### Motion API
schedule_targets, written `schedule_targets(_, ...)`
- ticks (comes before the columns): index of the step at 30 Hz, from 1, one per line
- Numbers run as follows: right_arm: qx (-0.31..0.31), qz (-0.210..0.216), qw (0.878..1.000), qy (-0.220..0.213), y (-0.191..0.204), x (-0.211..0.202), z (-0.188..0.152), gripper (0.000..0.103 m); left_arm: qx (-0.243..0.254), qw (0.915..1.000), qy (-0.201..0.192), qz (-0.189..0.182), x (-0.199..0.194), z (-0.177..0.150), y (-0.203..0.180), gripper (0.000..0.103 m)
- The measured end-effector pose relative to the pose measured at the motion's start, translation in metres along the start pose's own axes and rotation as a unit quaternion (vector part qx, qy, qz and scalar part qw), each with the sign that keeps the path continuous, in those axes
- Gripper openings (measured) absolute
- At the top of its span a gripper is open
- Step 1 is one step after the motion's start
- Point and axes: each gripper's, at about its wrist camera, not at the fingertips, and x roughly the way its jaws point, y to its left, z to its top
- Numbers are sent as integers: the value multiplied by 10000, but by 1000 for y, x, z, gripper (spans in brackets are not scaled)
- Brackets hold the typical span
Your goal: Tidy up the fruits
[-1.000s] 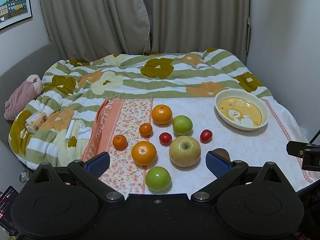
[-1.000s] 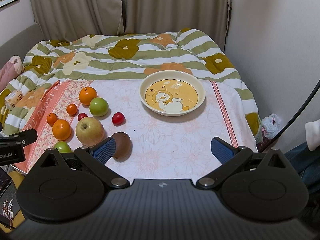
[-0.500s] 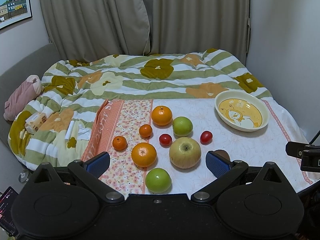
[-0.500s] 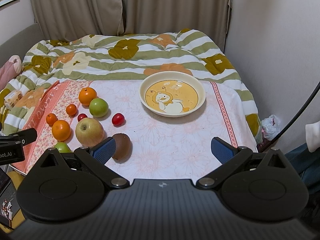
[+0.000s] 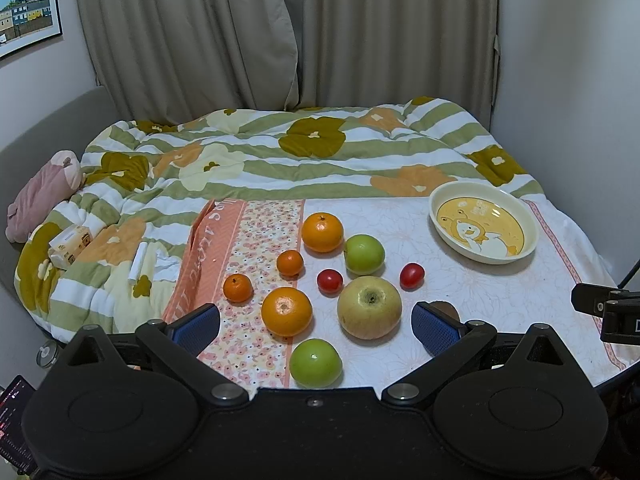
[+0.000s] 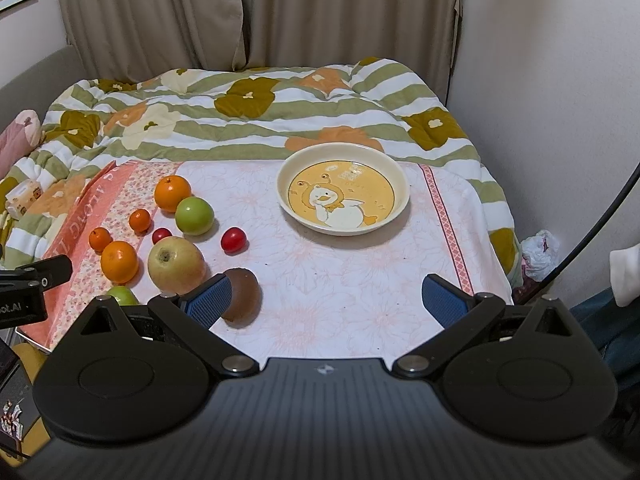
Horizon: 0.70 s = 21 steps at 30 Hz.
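We hold both tools above the near edge of a floral cloth spread over a striped quilt. Our left gripper is spread wide and grasps nothing; its blue pads frame the cluster of fruit. Our right gripper is likewise released, jaws far apart over bare cloth.

The fruit sits in a loose group on the left part of the cloth. Largest is a yellow-green apple with a reddish blush, its stem hollow facing up. Just beside it on its left lies a big orange with a pitted, glossy skin, and nearer to us a smooth green apple. Farther back we see a second big orange touching or almost touching another green apple. Two small mandarins rest on the flowered orange band of the cloth. Two shiny red cherry tomatoes lie either side of the yellow-green apple's far edge, apart from each other. A dull brown kiwi lies closest to our right tool, partly hidden behind its left pad.

Well apart from the fruit, toward the right, stands a cream bowl with a yellow cartoon duck printed inside; it holds no fruit. A pink plush toy and a small tissue pack lie on the quilt at the left.
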Motion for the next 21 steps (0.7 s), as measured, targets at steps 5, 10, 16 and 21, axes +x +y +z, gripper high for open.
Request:
schedule_targets(5,11,-9,10000,10,-1,1,2,103,14,10000,14,-11,2,3,-2,103)
schedule_targets(10,2,-7,10000,14,-1,2,1,103,23,10000,18,-8,4,5,-4,103)
schedule_targets(16,5,-7,10000,12,0,2,1,103,12,10000,25,-12,4,4,-4,103)
schedule_targets(21,-7,91,10000,-8,-2,2,4,103,11,10000,85,3,8,0,0,103)
